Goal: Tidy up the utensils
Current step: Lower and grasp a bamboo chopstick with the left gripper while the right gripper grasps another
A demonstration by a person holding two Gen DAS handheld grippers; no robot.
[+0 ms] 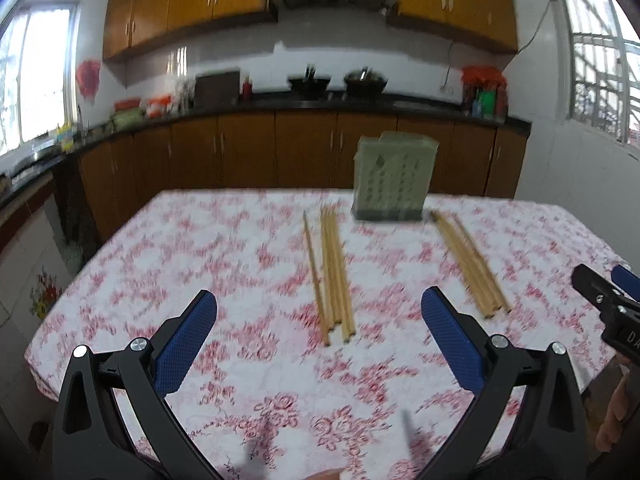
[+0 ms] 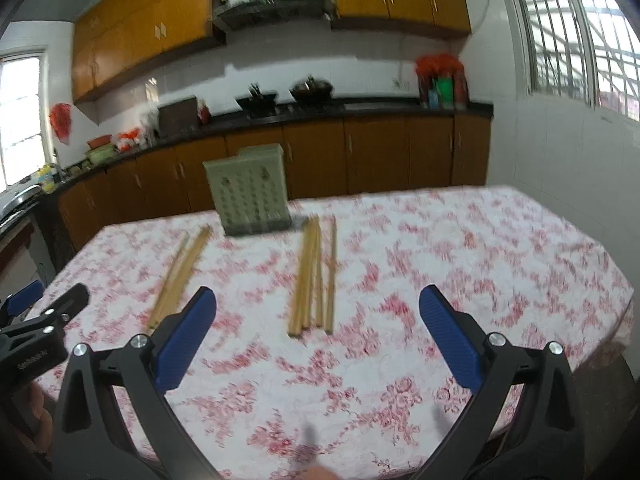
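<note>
- Both claws, left claw (image 1: 318, 322) and right claw (image 2: 318, 320), gape apart, holding nothing.
- Each has a chopstick bundle (image 1: 334, 272) (image 2: 314, 276) at frame centre, long axis pointing away toward the holder (image 1: 392, 180) on the bench (image 1: 160, 260).

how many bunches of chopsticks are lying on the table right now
2. One bunch lies left of the green holder, ahead of the left gripper. The other lies right of it, ahead of the right gripper. Blur prevents counting sticks.
</note>
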